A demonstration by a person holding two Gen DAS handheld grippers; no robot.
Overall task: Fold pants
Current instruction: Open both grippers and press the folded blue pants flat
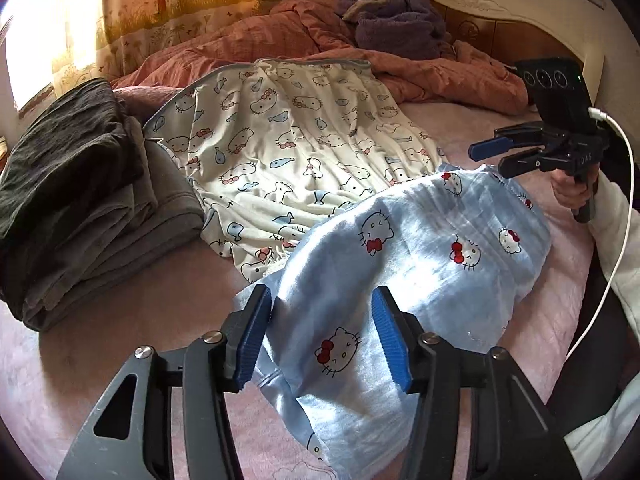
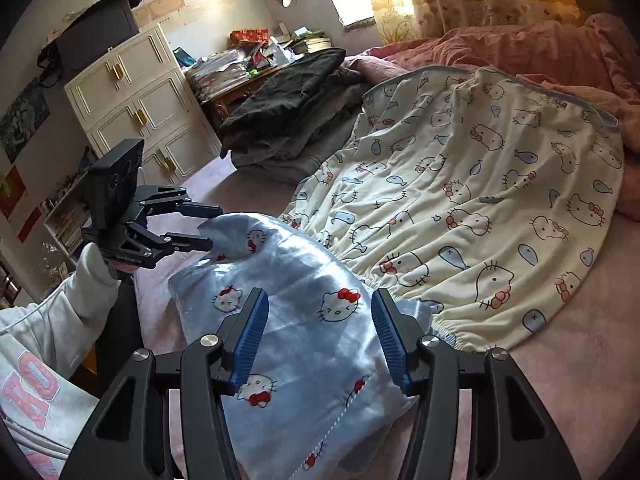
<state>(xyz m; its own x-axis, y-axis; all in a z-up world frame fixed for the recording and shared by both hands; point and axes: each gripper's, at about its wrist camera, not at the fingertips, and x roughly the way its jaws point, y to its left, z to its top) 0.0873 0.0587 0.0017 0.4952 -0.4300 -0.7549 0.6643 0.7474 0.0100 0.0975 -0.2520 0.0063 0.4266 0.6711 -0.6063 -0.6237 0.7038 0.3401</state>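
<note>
Light blue pants with a red-bow cat print lie crumpled on the pink bed; they also show in the right wrist view. My left gripper is open, its jaws spread over the near end of the blue pants, holding nothing. It shows from the side in the right wrist view, at the far left edge of the blue cloth. My right gripper is open above the blue pants. In the left wrist view the right gripper hovers at their far right edge.
A cream cat-and-fish print garment lies spread behind the blue pants. A pile of dark folded clothes sits at the left. A rumpled pink quilt and purple blanket lie at the back. A white drawer cabinet stands beside the bed.
</note>
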